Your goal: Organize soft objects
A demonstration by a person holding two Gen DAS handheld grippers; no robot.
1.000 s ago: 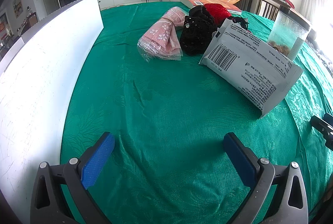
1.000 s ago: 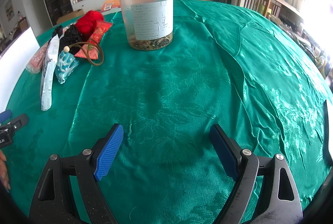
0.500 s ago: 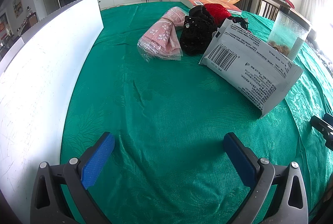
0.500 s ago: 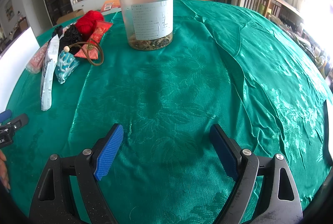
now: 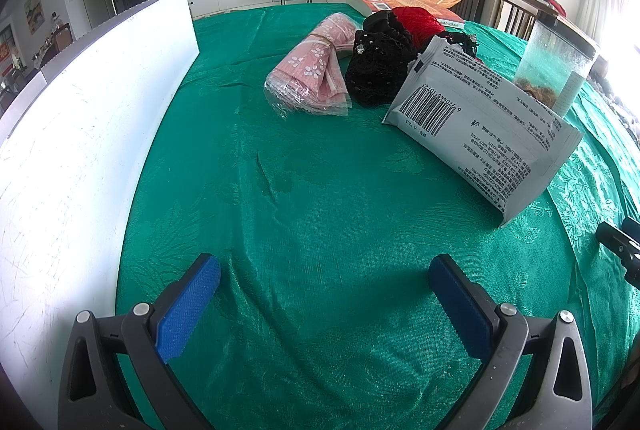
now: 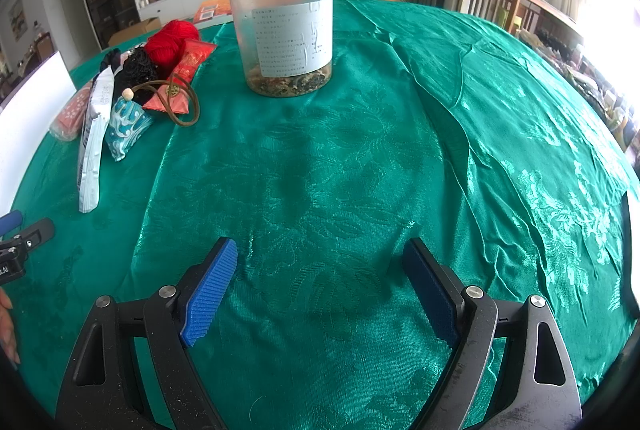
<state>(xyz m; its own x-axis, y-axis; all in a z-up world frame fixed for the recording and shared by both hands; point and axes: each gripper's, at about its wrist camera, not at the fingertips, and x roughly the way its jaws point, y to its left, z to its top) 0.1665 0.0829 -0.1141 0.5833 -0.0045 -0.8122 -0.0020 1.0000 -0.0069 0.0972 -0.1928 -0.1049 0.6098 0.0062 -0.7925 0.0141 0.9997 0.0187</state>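
1. Green brocade tablecloth (image 5: 320, 230) covers the whole round table, and both of my claws hang low over bare stretches of it.
2. My left claw (image 5: 325, 282) is released — blue pads spread wide, nothing between them, only cloth under the gap.
3. My right claw (image 6: 320, 270) is likewise spread apart and empty, its blue pads above wrinkled fabric.
4. From the left wrist view, the soft things sit in a cluster at about 1 o'clock: a pink flowered bundle in clear wrap (image 5: 312, 74), with a black lacy pouch (image 5: 380, 66) touching its right side, and a red yarn ball (image 5: 418, 20) just behind the pouch.
5. A grey printed packet with a barcode (image 5: 480, 126) leans in front of that cluster, at about 2 o'clock.
6. A white board (image 5: 80, 134) stands on edge along the table from 9 to 11 o'clock.
7. From the right wrist view, a clear plastic jar with a black lid (image 6: 284, 26) stands upright at 12 o'clock, well apart from my pads.
8. At 10 o'clock in that view lies a blue-and-white patterned sachet (image 6: 126, 128) with a brown cord loop (image 6: 188, 102), touching the packet's edge; a red envelope (image 6: 188, 66) lies just behind it.
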